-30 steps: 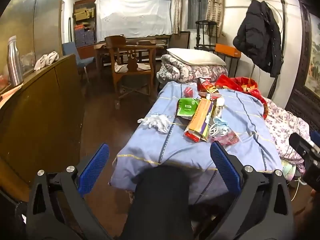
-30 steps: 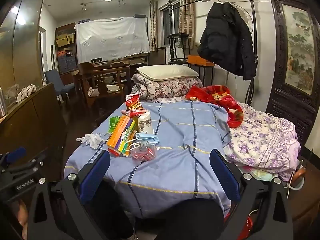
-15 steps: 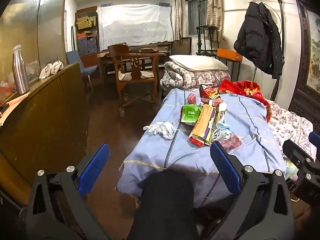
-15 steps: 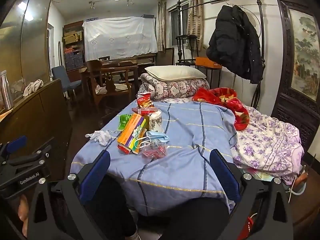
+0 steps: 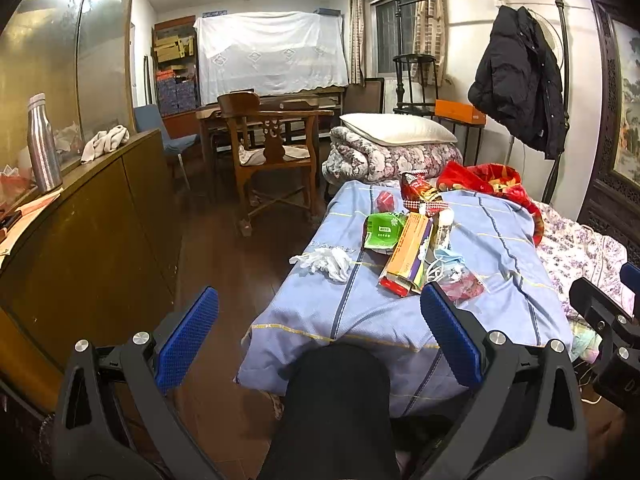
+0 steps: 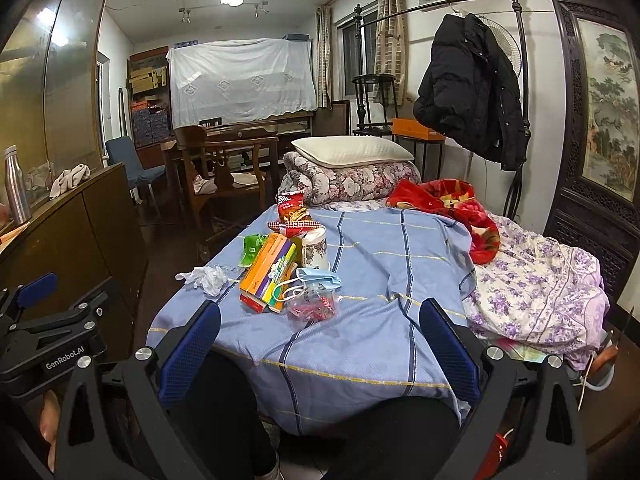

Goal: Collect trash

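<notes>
Both your left hand-held gripper [image 5: 319,338] and right hand-held gripper [image 6: 319,346] hang released and empty, short of the blue checked bed [image 6: 372,280] bearing an orange cardboard box [image 6: 267,266] and a crumpled white tissue [image 6: 206,278].

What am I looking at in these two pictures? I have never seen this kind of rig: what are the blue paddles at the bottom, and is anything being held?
There is no robot arm. A person carries one two-finger gripper in each hand, and each has a wide-angle camera looking forward along its fingers. The blue paddles are those fingers. One picture comes from the left gripper, the other from the right gripper. Both are open and hold nothing. Ahead is a bed with a blue blanket. On it lies a cluster of litter: crumpled white tissue, an orange box, a blue face mask, a clear bag with red contents, a green packet and a red snack bag.
</notes>
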The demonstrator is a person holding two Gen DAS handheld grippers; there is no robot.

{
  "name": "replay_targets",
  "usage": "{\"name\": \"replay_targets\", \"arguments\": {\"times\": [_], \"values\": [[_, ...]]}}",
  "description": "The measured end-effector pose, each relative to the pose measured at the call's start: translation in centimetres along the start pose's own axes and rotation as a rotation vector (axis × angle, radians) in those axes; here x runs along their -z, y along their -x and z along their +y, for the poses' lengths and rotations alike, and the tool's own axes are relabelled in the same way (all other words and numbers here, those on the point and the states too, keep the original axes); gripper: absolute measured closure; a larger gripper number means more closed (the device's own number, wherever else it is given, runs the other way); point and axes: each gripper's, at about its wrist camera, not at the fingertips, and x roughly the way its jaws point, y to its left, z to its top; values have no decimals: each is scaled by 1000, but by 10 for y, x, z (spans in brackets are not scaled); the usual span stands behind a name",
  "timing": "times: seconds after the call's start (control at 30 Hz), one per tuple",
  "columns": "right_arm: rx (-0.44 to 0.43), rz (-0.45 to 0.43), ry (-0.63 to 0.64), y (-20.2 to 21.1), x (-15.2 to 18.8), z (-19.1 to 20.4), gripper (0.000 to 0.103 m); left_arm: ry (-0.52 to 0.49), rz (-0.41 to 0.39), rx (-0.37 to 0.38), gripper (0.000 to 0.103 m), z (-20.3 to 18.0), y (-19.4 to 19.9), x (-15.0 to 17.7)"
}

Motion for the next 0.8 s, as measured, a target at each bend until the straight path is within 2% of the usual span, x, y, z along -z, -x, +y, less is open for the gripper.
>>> {"name": "replay_targets", "arguments": {"times": [0.8], "values": [[1,-11,-4,4,-3,-2,6,-17,-23,-16,7,-4,7,-2]]}}
